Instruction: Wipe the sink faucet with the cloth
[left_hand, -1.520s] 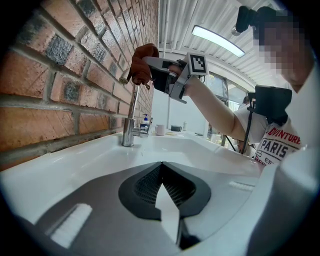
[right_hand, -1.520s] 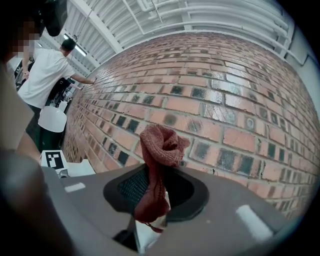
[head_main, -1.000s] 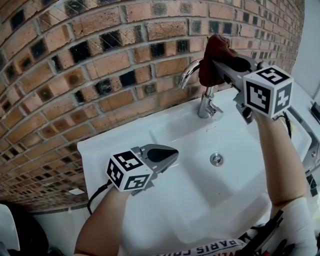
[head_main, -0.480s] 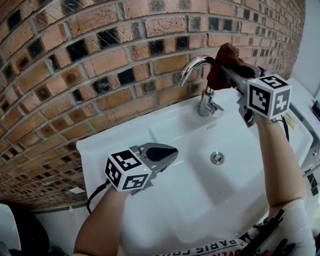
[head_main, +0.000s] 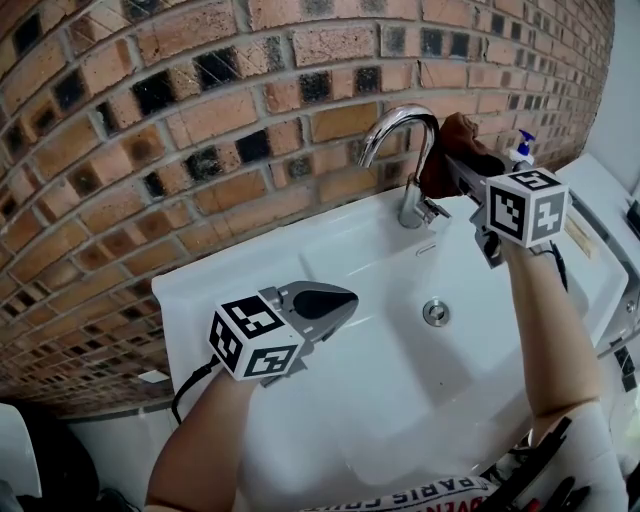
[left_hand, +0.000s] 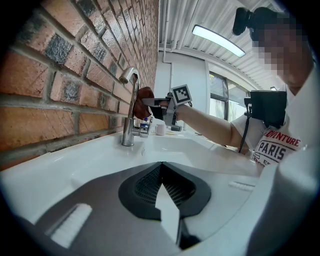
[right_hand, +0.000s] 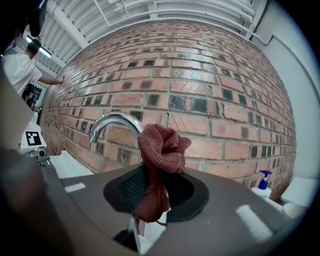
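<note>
The right gripper (right_hand: 150, 186) has its jaws pressed on a dark red cloth (right_hand: 160, 147), and the cloth stands out in a crumpled bunch beyond the jaw tips while a smaller fold hangs below them. Just ahead of this gripper and a little to its left rises the curved chrome faucet (head_main: 400, 135). The bunch lies by the upright part of the spout, under the arch, but whether it really touches the metal cannot be told. Behind the faucet, straight in front of the gripper, is the brick wall (head_main: 200, 120), and to the gripper's right stands a soap bottle (right_hand: 262, 186) with a blue pump. The left gripper (left_hand: 162, 189) has its jaws closed together with nothing between them. It hovers low over the white sink (head_main: 330, 250), and the faucet is well ahead of it, a little to its left.
</note>
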